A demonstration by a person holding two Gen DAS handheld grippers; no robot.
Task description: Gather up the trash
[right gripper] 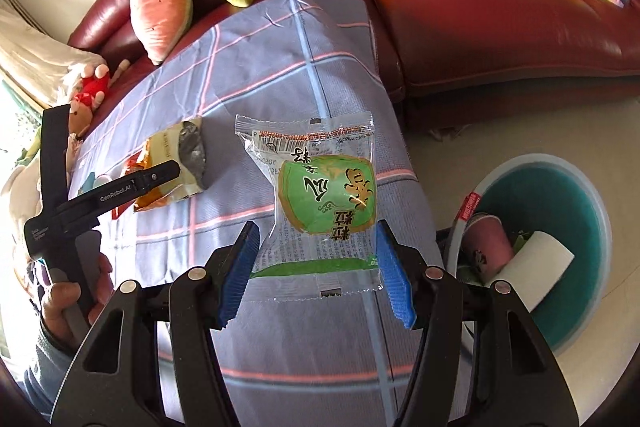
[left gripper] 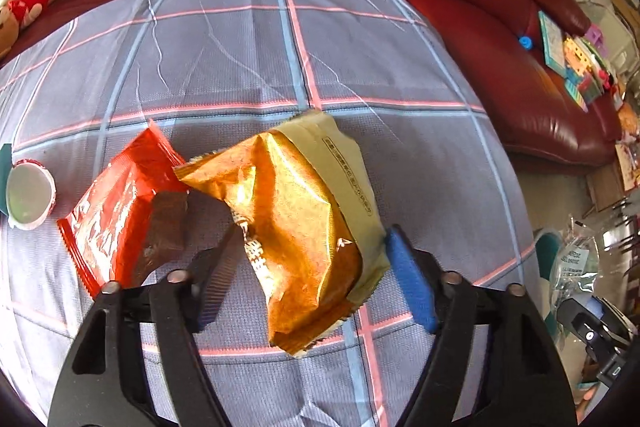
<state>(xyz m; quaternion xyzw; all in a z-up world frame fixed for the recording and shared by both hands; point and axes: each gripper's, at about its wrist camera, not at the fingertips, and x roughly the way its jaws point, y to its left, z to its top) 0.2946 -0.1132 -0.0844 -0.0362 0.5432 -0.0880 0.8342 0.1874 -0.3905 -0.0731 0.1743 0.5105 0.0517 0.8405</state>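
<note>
My left gripper [left gripper: 316,247] is open around a crumpled orange-gold snack bag [left gripper: 296,223] that lies on the plaid cloth [left gripper: 240,67]; the bag sits between the jaws. A red wrapper [left gripper: 116,211] and a small white cup [left gripper: 28,195] lie to its left. My right gripper [right gripper: 316,247] is open around a clear packet with a green label [right gripper: 324,203], and the jaws stand a little apart from its edges. The left gripper [right gripper: 120,187] and the orange-gold bag [right gripper: 176,163] show at the left of the right wrist view.
A teal trash bin [right gripper: 560,195] with a pink cup and white roll inside stands on the floor at the right. A dark red sofa [right gripper: 500,19] with pink, green and orange plush toys lies behind. Books and toys [left gripper: 576,67] lie on the sofa's right.
</note>
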